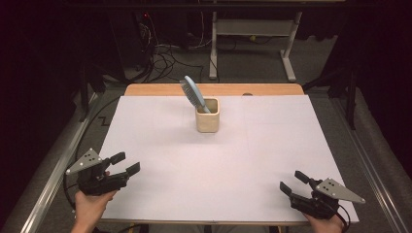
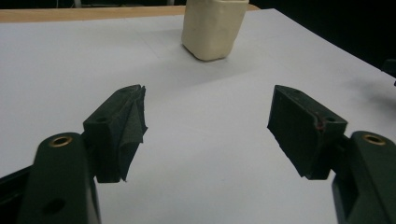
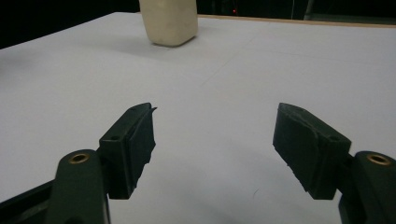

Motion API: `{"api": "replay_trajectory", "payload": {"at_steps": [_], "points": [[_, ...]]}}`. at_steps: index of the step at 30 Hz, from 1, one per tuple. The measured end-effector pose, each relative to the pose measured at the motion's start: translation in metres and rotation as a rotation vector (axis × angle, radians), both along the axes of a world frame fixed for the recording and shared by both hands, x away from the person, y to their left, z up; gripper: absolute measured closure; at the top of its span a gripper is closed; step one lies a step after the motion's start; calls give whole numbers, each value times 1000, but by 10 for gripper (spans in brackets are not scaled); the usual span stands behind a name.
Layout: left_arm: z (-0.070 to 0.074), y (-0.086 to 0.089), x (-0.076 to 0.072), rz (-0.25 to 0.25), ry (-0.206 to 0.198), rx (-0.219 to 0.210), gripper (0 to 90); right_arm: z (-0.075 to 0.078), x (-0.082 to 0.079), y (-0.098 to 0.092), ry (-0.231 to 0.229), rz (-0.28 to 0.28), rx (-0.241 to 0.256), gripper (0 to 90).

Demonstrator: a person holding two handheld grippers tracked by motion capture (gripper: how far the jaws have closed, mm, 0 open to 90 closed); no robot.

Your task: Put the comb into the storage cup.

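A cream square cup (image 1: 208, 115) stands upright near the back middle of the white table (image 1: 272, 145). A light blue hairbrush (image 1: 193, 93) leans out of the cup toward the left, bristle head up. My left gripper (image 1: 125, 163) rests at the front left corner, open and holding nothing. My right gripper (image 1: 293, 181) sits at the front right, also open with nothing between its jaws. In the left gripper view the cup (image 2: 214, 27) stands far ahead beyond the left gripper (image 2: 208, 116). The right gripper view shows the cup (image 3: 169, 21) ahead and to the left of the right gripper (image 3: 215, 135).
A wooden strip (image 1: 214, 90) edges the table's far side. Behind it stand a white desk frame (image 1: 252, 34) and tangled cables (image 1: 165, 56) on the floor. Metal rails (image 1: 48, 184) run along both sides of the table.
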State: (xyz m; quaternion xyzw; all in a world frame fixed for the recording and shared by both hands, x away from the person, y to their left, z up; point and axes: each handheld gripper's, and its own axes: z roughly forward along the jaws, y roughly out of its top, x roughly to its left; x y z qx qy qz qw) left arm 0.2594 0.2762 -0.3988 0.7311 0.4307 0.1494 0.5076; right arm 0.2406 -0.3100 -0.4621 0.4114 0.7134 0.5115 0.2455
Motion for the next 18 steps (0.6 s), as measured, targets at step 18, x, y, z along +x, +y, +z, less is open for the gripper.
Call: {"api": "replay_trajectory", "payload": {"at_steps": [18], "points": [[-10, 1, -5, 4, 16, -3, 276, 0, 0, 0, 1, 0, -3, 299]]}}
